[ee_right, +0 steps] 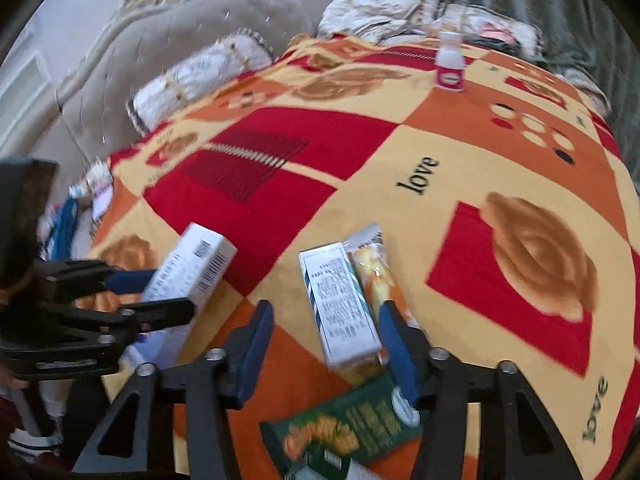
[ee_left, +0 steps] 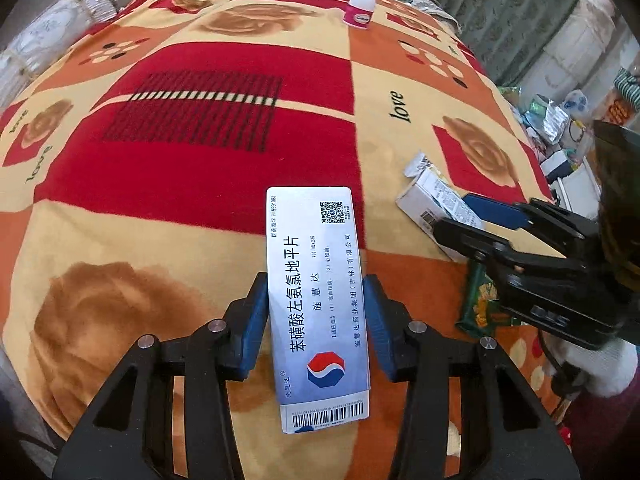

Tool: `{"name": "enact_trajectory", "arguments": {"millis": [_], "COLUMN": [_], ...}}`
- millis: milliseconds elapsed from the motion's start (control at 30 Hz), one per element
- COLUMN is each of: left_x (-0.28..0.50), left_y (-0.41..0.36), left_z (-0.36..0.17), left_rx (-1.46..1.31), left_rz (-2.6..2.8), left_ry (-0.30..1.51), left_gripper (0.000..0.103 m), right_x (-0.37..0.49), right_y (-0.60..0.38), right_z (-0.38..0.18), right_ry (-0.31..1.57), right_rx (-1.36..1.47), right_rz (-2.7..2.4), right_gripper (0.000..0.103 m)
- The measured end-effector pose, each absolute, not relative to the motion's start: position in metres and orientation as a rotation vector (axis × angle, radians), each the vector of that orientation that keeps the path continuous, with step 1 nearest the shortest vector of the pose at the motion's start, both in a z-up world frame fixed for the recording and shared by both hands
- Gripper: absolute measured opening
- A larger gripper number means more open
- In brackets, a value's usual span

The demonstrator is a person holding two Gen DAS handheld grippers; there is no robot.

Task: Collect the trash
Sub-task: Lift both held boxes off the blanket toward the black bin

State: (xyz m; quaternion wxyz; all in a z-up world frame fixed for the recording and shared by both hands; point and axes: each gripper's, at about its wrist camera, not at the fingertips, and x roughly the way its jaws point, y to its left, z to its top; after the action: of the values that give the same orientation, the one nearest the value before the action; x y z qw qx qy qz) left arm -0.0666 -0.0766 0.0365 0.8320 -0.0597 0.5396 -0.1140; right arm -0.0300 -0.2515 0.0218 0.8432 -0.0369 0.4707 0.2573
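The left gripper [ee_left: 316,322] had its blue fingers [ee_left: 256,320] on both long sides of a blue-and-white medicine box [ee_left: 318,308], gripping it in the lower centre of the left wrist view, above the patchwork blanket [ee_left: 192,168] on the bed. In the right wrist view that box [ee_right: 188,272] appeared at centre left, between the left gripper's fingers.

The right gripper [ee_right: 328,348] was only partly closed: a white carton [ee_right: 342,308] lay between its fingers [ee_right: 396,344], close against the right-hand one, while the left-hand one stood well clear, so nothing was gripped. A yellow snack wrapper [ee_right: 370,264] lay just beside the carton on its right, and a green snack packet [ee_right: 344,428] lay at the bottom of that frame, beneath the fingers.

A white bottle with a pink label [ee_left: 362,2] stood upright near the blanket's far edge, at the upper right.
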Motion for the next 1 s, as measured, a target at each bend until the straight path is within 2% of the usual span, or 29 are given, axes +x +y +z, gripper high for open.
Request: {"name": "enact_trajectory", "arguments": {"millis": [133, 533, 633, 1000], "left_x": [-0.065, -0.061, -0.062, -0.064], "left_y": [-0.072, -0.07, -0.071, -0.096], "left_z": [0.031, 0.023, 0.025, 0.05], "left_rx": [-0.143, -0.145, -0.146, -0.107], "left_rz": [-0.237, -0.229, -0.235, -0.267], "left_ry": [1.151, 1.151, 1.143, 1.087], "left_gripper": [0.044, 0.044, 0.044, 0.044], "right_x": [-0.021, -0.016, -0.021, -0.043], "right_y": [-0.24, -0.224, -0.22, -0.246], "right_z": [0.009, 0.001, 0.003, 0.036], "right_ry": [1.064, 1.063, 1.052, 0.967], "right_rx": [-0.102, -0.088, -0.13, -0.081], "right_rz": [0.553, 0.553, 0.552, 0.549], "right_gripper": [0.035, 0.034, 0.029, 0.029]}}
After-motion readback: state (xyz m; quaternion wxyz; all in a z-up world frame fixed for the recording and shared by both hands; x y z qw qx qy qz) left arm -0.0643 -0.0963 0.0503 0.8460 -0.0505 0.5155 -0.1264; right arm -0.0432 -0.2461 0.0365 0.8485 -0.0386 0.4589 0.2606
